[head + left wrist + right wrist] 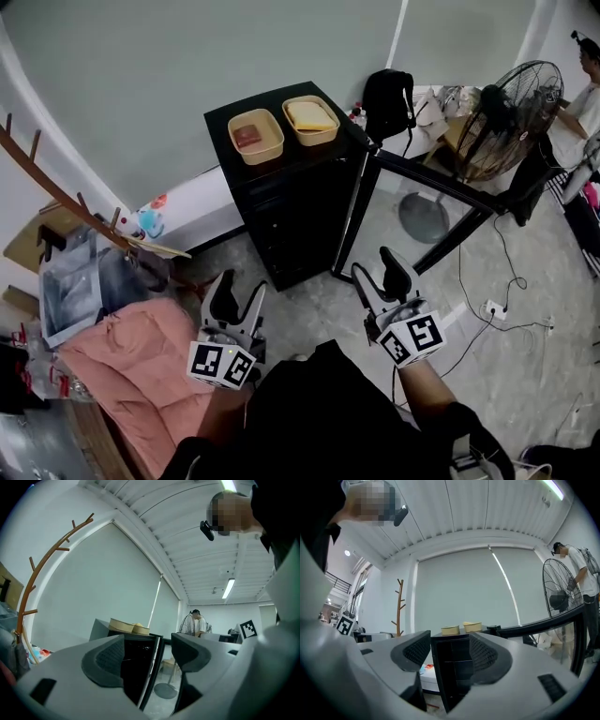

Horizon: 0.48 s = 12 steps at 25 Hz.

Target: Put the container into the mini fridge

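Two containers (pixel 255 136) sit side by side on top of the mini fridge (pixel 291 220), whose door (pixel 422 178) hangs open. In front of the fridge, left claw (pixel 239 292) and right claw (pixel 377 267) each stand apart, empty.

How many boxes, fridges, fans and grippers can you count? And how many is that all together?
Beige containers: 2
Black mini fridge: 1
Fan: 1
Grippers, left gripper and right gripper: 2
Total: 6
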{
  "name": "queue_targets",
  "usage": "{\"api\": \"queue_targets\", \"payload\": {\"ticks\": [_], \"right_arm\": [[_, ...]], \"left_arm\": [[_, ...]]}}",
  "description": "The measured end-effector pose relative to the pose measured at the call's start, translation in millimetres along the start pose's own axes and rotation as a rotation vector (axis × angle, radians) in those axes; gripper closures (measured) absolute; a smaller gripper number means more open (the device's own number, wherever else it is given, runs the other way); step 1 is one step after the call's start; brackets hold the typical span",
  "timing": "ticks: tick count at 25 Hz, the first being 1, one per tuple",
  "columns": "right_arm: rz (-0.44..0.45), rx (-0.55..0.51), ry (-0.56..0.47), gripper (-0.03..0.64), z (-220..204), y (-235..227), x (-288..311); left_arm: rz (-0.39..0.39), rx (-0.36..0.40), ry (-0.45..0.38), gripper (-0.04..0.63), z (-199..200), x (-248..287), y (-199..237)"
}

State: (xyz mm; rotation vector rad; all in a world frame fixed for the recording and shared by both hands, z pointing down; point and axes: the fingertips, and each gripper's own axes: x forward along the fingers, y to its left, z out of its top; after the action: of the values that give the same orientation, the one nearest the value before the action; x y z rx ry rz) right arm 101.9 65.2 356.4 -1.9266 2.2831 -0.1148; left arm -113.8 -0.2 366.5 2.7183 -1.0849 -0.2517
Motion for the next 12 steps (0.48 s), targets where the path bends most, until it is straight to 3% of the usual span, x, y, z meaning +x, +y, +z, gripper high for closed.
{"api": "queue_targets", "payload": {"ticks": [5,12], "right_arm": [[0.011,0.033,0.007,0.347,-7,3,19],[0.04,0.05,0.021,0.357,-10,-16,42]], "left_arm": [[-0.016,0.015,0.022,0.268,-2,15,15],[-0.135,0.019,0.096,0.268,-15,56,-1]]}}
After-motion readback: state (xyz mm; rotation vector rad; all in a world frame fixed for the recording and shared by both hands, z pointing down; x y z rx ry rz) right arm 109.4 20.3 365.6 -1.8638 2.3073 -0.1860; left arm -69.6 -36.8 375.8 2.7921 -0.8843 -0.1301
